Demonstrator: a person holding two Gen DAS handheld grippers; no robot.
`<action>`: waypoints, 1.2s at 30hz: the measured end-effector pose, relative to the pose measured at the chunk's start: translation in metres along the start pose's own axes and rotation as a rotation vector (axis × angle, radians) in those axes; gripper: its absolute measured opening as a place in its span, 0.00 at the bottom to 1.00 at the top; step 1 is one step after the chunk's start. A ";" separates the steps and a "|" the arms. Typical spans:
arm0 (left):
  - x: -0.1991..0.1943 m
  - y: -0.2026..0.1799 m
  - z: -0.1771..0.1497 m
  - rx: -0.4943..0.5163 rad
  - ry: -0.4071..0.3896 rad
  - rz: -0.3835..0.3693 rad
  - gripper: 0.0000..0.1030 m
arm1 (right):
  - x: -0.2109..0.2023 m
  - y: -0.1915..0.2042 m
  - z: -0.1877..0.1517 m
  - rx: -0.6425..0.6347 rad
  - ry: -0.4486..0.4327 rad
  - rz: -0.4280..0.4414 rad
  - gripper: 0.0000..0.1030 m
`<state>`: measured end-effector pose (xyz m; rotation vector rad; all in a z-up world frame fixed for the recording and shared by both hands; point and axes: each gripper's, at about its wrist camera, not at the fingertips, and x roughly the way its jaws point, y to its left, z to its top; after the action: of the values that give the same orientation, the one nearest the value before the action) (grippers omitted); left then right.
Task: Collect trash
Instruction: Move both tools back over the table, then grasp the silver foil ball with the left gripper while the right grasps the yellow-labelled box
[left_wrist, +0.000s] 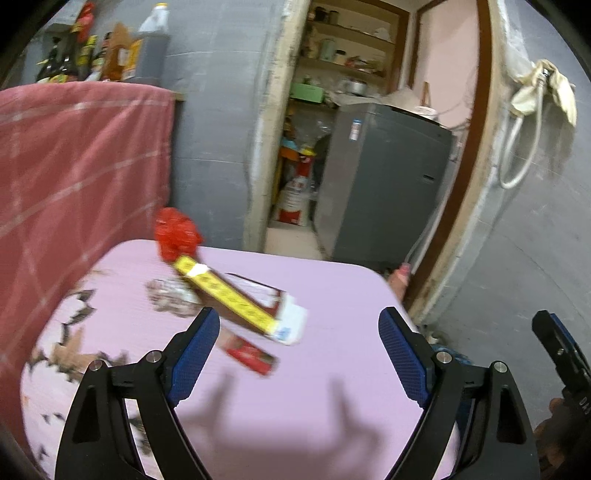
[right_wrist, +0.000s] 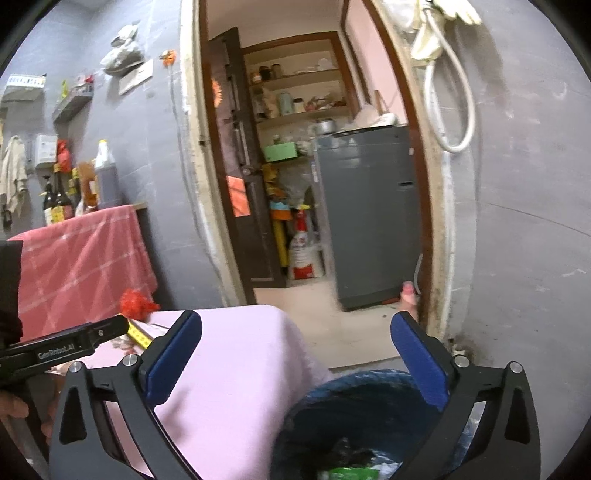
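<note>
Both my claws are spread apart and empty. Under my right claw (right_wrist: 295, 363) the bin (right_wrist: 343, 410) already holds some trash. Ahead of my left claw (left_wrist: 299, 354) the yellow box (left_wrist: 225, 293), red packet (left_wrist: 251, 356) and red wrapper (left_wrist: 177, 236) still lie on the desk (left_wrist: 332, 295).

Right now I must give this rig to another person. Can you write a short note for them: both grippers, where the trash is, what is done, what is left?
Left gripper: open, empty, above the pink-covered table.
Right gripper: open, empty, above the blue-lined trash bin beside the table.
On the table: crumpled red wrapper at the far edge, long yellow-sided box, opened white-flapped carton under it, small red packet nearest the left gripper.
Done: the bin already holds some trash, including a green wrapper.
Left: those four pieces; the red packet looks the easiest next pick.
</note>
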<state>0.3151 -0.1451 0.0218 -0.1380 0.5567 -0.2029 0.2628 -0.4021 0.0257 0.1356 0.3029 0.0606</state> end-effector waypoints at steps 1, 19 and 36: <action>-0.001 0.008 0.001 -0.004 -0.001 0.009 0.84 | 0.002 0.005 0.000 -0.004 0.001 0.007 1.00; 0.020 0.147 0.012 -0.028 0.065 0.144 0.95 | 0.083 0.100 -0.002 -0.197 0.175 0.179 1.00; 0.052 0.188 0.008 -0.132 0.235 0.182 0.95 | 0.187 0.171 -0.031 -0.340 0.545 0.303 0.86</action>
<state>0.3912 0.0263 -0.0329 -0.1916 0.8134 -0.0044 0.4250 -0.2137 -0.0346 -0.1796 0.8081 0.4519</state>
